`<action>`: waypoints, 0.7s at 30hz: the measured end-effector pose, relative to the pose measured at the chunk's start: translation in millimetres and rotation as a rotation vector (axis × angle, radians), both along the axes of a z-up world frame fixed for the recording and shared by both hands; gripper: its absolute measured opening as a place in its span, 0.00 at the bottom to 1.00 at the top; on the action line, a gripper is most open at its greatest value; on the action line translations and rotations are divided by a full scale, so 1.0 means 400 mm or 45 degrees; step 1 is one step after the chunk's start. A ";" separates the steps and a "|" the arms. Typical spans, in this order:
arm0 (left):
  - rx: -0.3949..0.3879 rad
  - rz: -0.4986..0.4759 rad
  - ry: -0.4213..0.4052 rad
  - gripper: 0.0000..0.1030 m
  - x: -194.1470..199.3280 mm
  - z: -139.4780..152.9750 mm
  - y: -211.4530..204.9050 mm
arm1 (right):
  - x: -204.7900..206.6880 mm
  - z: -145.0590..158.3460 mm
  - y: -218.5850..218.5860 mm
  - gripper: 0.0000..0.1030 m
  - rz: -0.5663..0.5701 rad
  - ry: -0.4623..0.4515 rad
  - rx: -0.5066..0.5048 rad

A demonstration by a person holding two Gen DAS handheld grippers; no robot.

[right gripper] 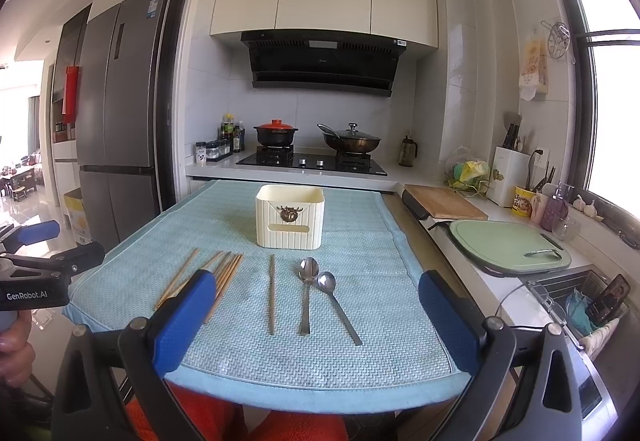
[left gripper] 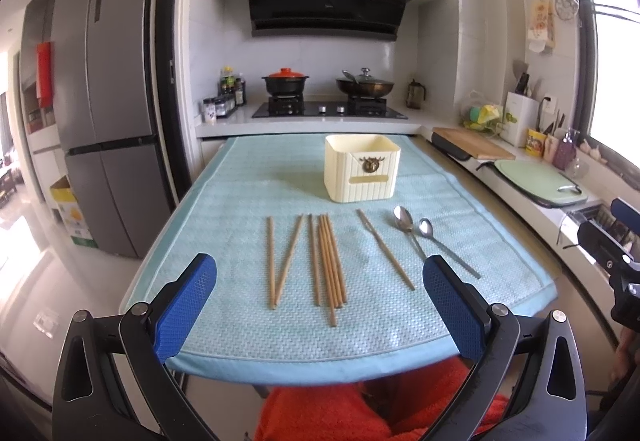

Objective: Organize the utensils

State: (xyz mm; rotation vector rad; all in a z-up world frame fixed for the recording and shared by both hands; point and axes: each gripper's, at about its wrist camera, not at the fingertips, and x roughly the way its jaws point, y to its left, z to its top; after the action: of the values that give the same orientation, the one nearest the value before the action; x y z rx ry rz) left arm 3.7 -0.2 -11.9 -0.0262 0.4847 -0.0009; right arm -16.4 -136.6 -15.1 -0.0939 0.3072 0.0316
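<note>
Above the mat's (left gripper: 240,337) near edge, both grippers hover (jaws spread).

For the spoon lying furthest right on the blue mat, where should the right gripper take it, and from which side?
Probably the handle's middle, coming from above with the jaws across its width. The rightmost spoon lies flat on the mat, bowl toward the cream holder, handle slanting toward the near edge. Its bowl sits close beside the other spoon, while the handles fan apart, leaving room there. The right gripper is open.
</note>
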 end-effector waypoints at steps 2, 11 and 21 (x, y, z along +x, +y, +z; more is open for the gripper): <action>-0.002 -0.005 0.004 1.00 0.002 0.000 -0.001 | 0.002 0.001 -0.002 1.00 0.001 0.003 0.002; -0.021 -0.009 0.005 1.00 0.014 0.003 0.010 | 0.009 -0.005 -0.006 1.00 -0.020 0.004 -0.002; -0.090 0.031 0.051 1.00 0.040 -0.026 0.048 | 0.030 -0.018 0.006 1.00 0.011 0.036 -0.013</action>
State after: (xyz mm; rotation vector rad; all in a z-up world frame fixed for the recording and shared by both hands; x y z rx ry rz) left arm 19.6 18.9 -22.3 -0.1019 0.5240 0.0064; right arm -4.3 -134.2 -22.4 -0.1047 0.3354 0.0401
